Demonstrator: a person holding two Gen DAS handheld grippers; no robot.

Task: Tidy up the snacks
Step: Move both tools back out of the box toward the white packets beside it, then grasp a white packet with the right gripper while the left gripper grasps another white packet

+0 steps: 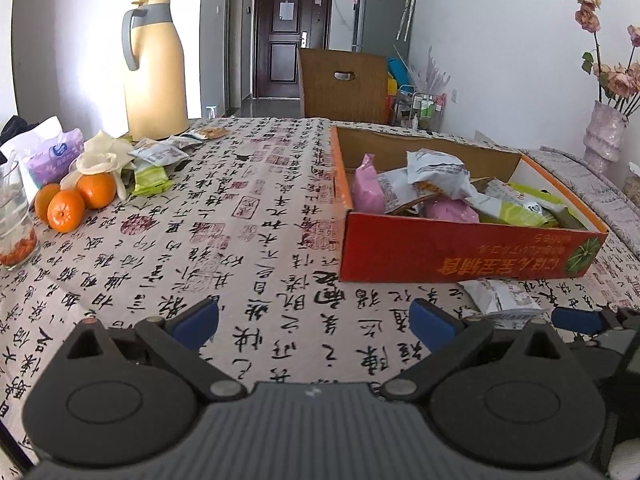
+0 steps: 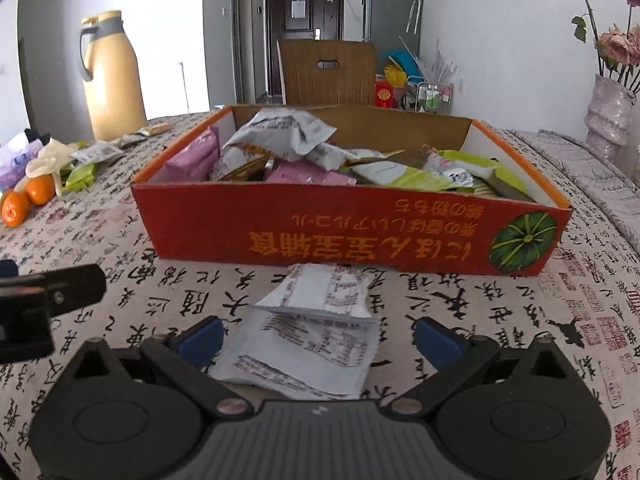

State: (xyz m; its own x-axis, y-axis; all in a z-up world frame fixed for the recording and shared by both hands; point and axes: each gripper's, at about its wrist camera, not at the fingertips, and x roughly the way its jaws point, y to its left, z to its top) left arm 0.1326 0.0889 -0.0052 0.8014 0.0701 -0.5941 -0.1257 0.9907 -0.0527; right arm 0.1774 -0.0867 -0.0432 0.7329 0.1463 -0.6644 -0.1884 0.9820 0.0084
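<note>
A shallow orange cardboard box (image 1: 460, 256) (image 2: 340, 236) lies on the calligraphy tablecloth, filled with several pink, grey and green snack packets (image 2: 304, 160). A white-grey snack packet (image 2: 316, 336) (image 1: 504, 300) lies flat on the cloth just in front of the box. My right gripper (image 2: 318, 338) is open, its blue pads either side of that packet, not touching it. My left gripper (image 1: 316, 322) is open over bare cloth, left of the packet. More loose packets (image 1: 156, 160) lie at the far left by the thermos.
A tall yellow thermos (image 1: 154, 72) stands at the back left. Three oranges (image 1: 72, 202), a pale glove, a tissue pack (image 1: 48, 156) and a glass (image 1: 14, 216) crowd the left edge. A vase of dried roses (image 1: 604, 136) stands at the right; a wooden chair (image 1: 344, 84) is behind the table.
</note>
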